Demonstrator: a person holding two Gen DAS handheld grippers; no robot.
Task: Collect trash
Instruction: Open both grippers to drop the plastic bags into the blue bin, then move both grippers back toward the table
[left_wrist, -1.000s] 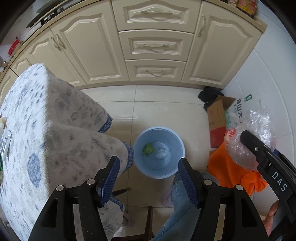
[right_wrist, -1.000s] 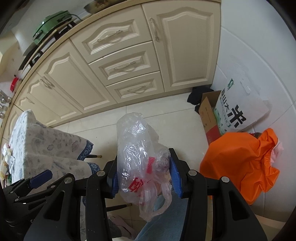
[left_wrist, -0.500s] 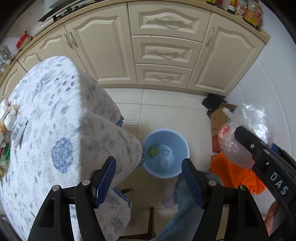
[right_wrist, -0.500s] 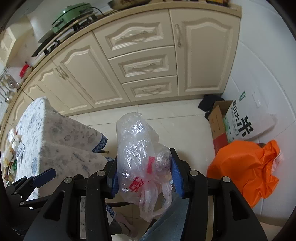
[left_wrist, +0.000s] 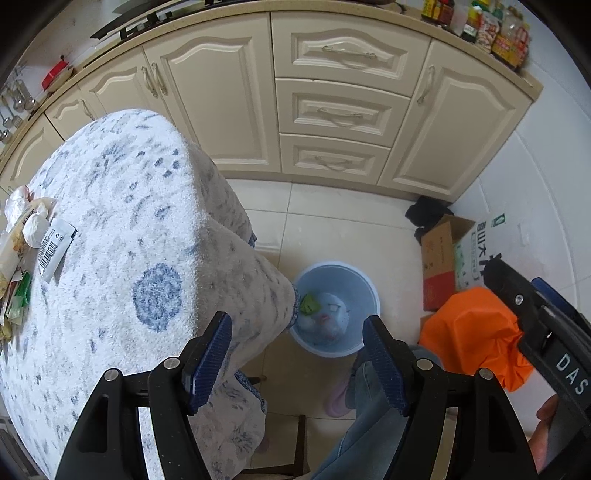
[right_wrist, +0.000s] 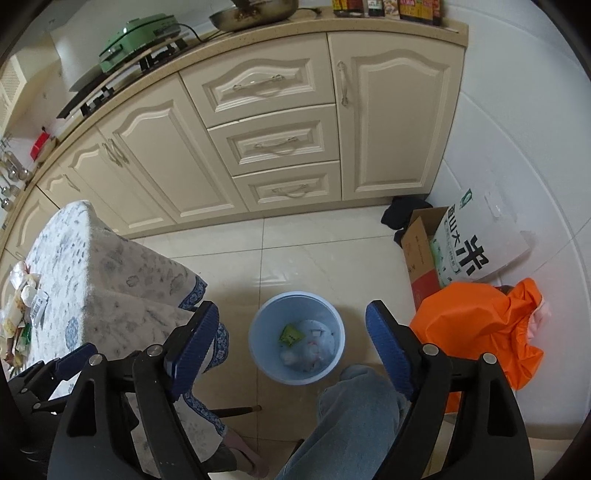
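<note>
My right gripper (right_wrist: 291, 345) hangs over the blue bin (right_wrist: 258, 350) with its jaws opening and nothing between them, and a crumpled clear plastic bag (right_wrist: 308, 352) lies in the bin's bottom, straight below my fingertips. My left gripper (left_wrist: 297, 362) is spread and empty too, with the remaining wrappers (left_wrist: 26, 236) on the table (left_wrist: 122, 229) far off to its left. They look light, thin and slippery, likely to crush flat, so I judge pinching a bunched edge best.

bin (right_wrist: 258, 334) on floor (right_wrist: 314, 258) – right of table (right_wrist: 92, 266), before cabinets (right_wrist: 258, 147).
</note>
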